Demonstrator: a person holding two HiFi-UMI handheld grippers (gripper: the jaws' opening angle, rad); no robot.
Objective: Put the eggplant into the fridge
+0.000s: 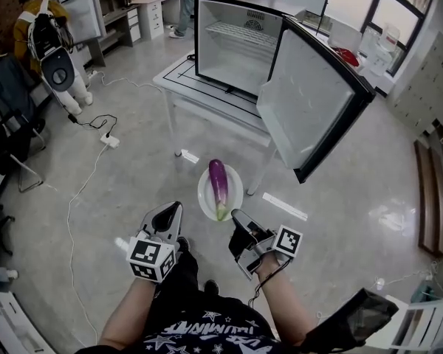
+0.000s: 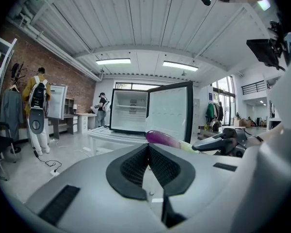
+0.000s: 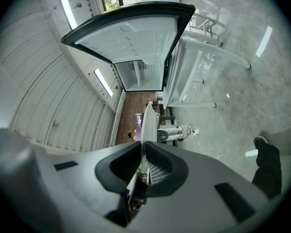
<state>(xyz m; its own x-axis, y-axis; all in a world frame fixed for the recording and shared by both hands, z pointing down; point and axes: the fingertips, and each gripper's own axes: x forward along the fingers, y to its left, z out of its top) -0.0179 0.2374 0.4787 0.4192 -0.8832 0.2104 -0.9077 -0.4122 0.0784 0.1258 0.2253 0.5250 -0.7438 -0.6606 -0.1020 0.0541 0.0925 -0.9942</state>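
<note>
A purple eggplant (image 1: 218,182) with a green stem lies on a white plate (image 1: 207,198) held in the air over the floor. My right gripper (image 1: 237,215) is shut on the plate's near rim; in the right gripper view the plate (image 3: 148,123) runs edge-on between the pads (image 3: 154,165). My left gripper (image 1: 173,211) is shut with nothing in it, just left of the plate. Its view shows the eggplant (image 2: 162,138) beyond its closed pads (image 2: 136,164). Ahead, the small fridge (image 1: 236,39) stands on a white table (image 1: 179,80) with its door (image 1: 310,105) swung wide to the right.
A wire shelf (image 1: 244,34) sits inside the fridge. Cables and a power strip (image 1: 109,140) lie on the floor at left, beside chairs (image 1: 7,124). White tape strips (image 1: 284,206) mark the floor. A person with a backpack (image 1: 40,28) stands far left.
</note>
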